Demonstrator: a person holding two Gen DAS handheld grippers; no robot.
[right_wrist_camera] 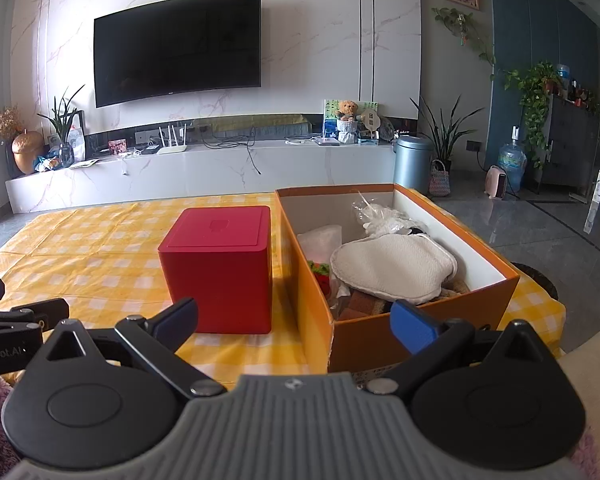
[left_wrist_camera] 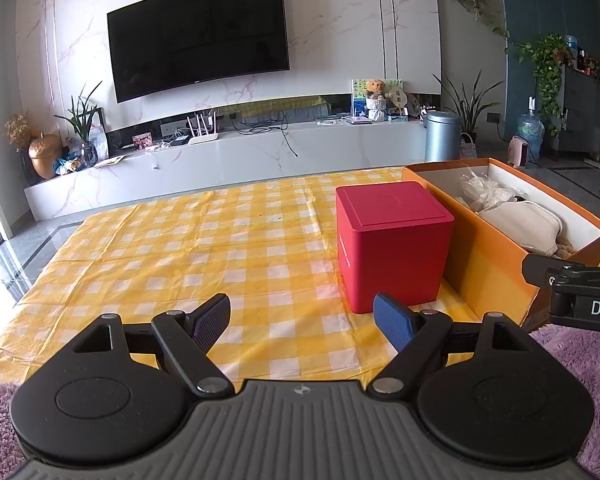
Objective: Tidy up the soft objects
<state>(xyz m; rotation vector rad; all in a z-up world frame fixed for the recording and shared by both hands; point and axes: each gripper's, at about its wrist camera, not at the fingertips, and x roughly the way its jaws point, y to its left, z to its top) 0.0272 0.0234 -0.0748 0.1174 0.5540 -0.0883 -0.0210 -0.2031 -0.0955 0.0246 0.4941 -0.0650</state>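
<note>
Cream-white quilted pouch (right_wrist_camera: 396, 266) is lying on top of the pile inside the orange cardboard box (right_wrist_camera: 320, 312), which sits open at the right end of the table. Under and around it there's crinkly clear plastic wrap (right_wrist_camera: 382, 216) toward the far end, something red and green (right_wrist_camera: 320, 274) along the left wall, and brown fuzzy stuff near the front, can't tell what exactly. Just left of that box is a red cube box (right_wrist_camera: 220, 268) with its lid on, close beside it but I can't tell if they touch. Both sit on a yellow-and-white checked tablecloth (left_wrist_camera: 204, 248). The right gripper (right_wrist_camera: 296, 322) hangs at the box's near corner, fingers spread wide, nothing in them. The left gripper (left_wrist_camera: 302, 320) is spread wide too and empty, over bare cloth in front of the cube. Purple fuzzy blanket (left_wrist_camera: 576, 356) at the near edge.
</note>
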